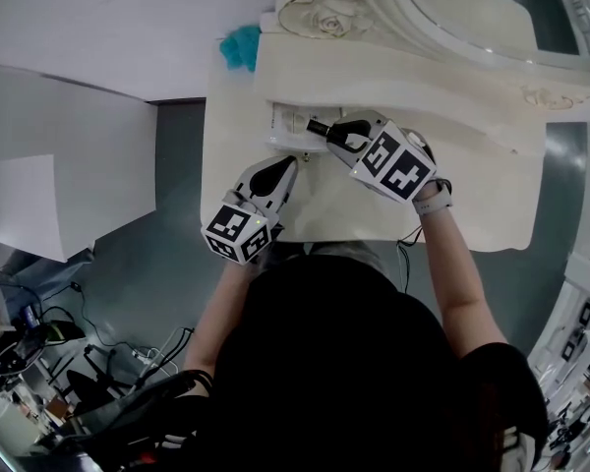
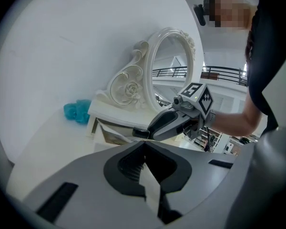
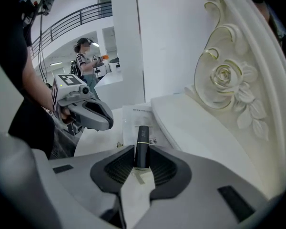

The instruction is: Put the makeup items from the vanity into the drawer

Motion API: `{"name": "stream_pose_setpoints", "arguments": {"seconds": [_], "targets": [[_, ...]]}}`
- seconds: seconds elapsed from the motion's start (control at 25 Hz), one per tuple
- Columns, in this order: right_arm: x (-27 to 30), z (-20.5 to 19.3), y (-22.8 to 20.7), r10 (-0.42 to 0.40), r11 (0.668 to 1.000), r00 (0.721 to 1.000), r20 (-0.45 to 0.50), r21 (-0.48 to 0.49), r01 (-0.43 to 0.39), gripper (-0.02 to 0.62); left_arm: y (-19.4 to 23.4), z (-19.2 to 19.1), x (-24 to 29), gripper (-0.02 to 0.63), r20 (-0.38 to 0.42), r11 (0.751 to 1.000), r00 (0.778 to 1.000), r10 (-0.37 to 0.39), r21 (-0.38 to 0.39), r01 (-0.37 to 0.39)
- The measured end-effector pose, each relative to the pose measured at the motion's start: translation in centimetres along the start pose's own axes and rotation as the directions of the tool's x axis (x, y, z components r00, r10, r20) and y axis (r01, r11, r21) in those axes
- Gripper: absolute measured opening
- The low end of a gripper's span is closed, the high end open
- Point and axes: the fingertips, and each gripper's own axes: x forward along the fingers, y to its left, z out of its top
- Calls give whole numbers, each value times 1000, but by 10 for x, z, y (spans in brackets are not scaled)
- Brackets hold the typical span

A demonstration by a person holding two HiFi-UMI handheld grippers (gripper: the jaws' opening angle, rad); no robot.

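Observation:
A black lipstick tube (image 3: 142,140) with a gold band stands between the jaws of my right gripper (image 3: 142,151), which is shut on it. In the head view this gripper (image 1: 326,132) holds the tube (image 1: 318,127) over the small open drawer (image 1: 283,124) under the mirror shelf. The drawer (image 3: 133,118) has a printed paper sheet in it. My left gripper (image 1: 289,168) hovers just in front of the drawer over the tabletop, its jaws shut with nothing in them. From the left gripper view, the tube (image 2: 140,133) points at the drawer (image 2: 107,133).
The cream vanity table (image 1: 374,214) carries an ornate oval mirror (image 1: 452,8) on a raised shelf (image 1: 403,77). A teal fluffy object (image 1: 241,45) lies at the shelf's left end. A white wall panel (image 1: 69,155) stands left of the table. A person stands far off in the room.

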Motion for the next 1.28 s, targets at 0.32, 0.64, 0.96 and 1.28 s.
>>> {"name": "stream_pose_setpoints", "arguments": {"seconds": [0.32, 0.64, 0.96, 1.28], "targets": [[21, 6, -4, -48, 997, 997, -54, 49, 51, 107, 28, 7, -19, 14, 10, 1000, 1000, -10, -4, 10], [24, 10, -5, -77, 987, 994, -76, 134, 87, 117, 49, 16, -32, 14, 6, 999, 999, -44, 9, 44], [14, 25, -4, -199, 962, 980, -27, 185, 201, 114, 60, 20, -44, 14, -4, 995, 995, -98, 26, 98], [-6, 25, 12, -348, 885, 935, 71, 353, 303, 21, 64, 9, -55, 14, -36, 988, 988, -149, 35, 150]]}}
